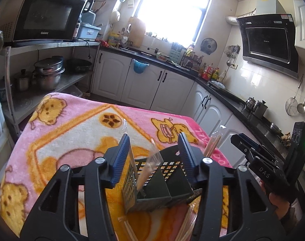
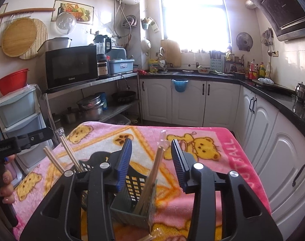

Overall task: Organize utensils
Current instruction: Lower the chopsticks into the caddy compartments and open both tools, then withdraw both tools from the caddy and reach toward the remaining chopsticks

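A dark perforated utensil holder [image 1: 158, 182] stands on the pink bear blanket [image 1: 76, 124]. My left gripper [image 1: 154, 140] is open just above it. A pair of chopsticks in a clear sleeve [image 1: 148, 168] leans in the holder between the pads, touching neither. In the right wrist view my right gripper [image 2: 151, 142] is also open over the holder [image 2: 132, 200]. A wrapped chopstick pair [image 2: 152, 176] stands free between its fingers. More chopsticks [image 2: 70, 152] lean in the holder's left compartment. Loose wrapped chopsticks [image 1: 186, 225] lie on the blanket in front of the holder.
The blanket-covered table ends at its far edge [image 2: 172, 128], with white cabinets [image 2: 188, 102] and a black counter beyond. A steel shelf with pots [image 2: 92, 106] and a microwave [image 2: 71, 68] stands to the left. A hand [image 2: 6, 180] holds the left gripper's handle.
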Available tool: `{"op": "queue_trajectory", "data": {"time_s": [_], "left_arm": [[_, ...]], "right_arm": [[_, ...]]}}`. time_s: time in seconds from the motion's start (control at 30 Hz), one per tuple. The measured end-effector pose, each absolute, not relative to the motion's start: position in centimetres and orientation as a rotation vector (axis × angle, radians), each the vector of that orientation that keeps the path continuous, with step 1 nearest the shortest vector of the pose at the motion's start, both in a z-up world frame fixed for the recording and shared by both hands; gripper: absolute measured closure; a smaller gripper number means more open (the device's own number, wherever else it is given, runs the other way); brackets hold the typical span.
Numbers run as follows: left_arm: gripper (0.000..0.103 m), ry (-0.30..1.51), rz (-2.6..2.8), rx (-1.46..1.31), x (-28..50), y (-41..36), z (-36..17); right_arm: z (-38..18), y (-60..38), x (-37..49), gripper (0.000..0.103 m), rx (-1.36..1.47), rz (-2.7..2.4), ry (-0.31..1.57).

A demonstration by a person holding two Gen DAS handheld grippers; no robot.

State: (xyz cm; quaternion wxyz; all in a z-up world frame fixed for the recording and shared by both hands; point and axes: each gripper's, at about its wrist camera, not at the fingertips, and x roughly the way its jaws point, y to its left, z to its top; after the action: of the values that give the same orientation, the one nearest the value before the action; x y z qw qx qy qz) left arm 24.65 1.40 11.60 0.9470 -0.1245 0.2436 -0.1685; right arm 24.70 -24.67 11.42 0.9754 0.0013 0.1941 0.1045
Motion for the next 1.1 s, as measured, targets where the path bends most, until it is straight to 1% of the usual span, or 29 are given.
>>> {"op": "queue_trajectory", "data": {"time_s": [0.07, 0.1, 0.2, 0.27, 0.33, 0.37, 0.47, 0.7, 1.1], "left_arm": [[0.045, 0.495, -0.341, -0.259, 24.4, 1.6, 11.6], [0.043, 0.493, -0.337, -0.261, 24.3, 1.8, 11.6], [0.034, 0.490, -0.331, -0.273, 23.9, 2.2, 11.6], [0.023, 0.484, -0.326, -0.280, 23.6, 2.5, 11.7], [0.016, 0.481, -0.320, -0.284, 23.3, 2.8, 11.7], [0.014, 0.480, -0.318, -0.286, 23.1, 2.9, 11.7], [0.011, 0.475, -0.312, -0.289, 22.6, 3.2, 11.7], [0.011, 0.482, -0.293, -0.309, 21.0, 4.0, 11.2], [0.011, 0.524, -0.258, -0.332, 19.2, 5.3, 9.6]], "right_arm": [[11.4, -24.8, 24.4, 0.058, 0.001, 0.212, 0.396], [11.4, -24.8, 24.2, 0.057, -0.003, 0.210, 0.396], [11.2, -24.8, 23.7, 0.055, -0.010, 0.209, 0.399], [11.1, -24.8, 23.3, 0.054, -0.012, 0.211, 0.404], [11.0, -24.8, 23.1, 0.053, -0.013, 0.212, 0.407], [10.9, -24.8, 22.9, 0.052, -0.013, 0.212, 0.408], [10.7, -24.8, 22.5, 0.052, -0.013, 0.213, 0.416], [10.2, -24.7, 21.2, 0.048, -0.020, 0.222, 0.428], [8.9, -24.2, 18.7, 0.046, -0.026, 0.251, 0.456]]}}
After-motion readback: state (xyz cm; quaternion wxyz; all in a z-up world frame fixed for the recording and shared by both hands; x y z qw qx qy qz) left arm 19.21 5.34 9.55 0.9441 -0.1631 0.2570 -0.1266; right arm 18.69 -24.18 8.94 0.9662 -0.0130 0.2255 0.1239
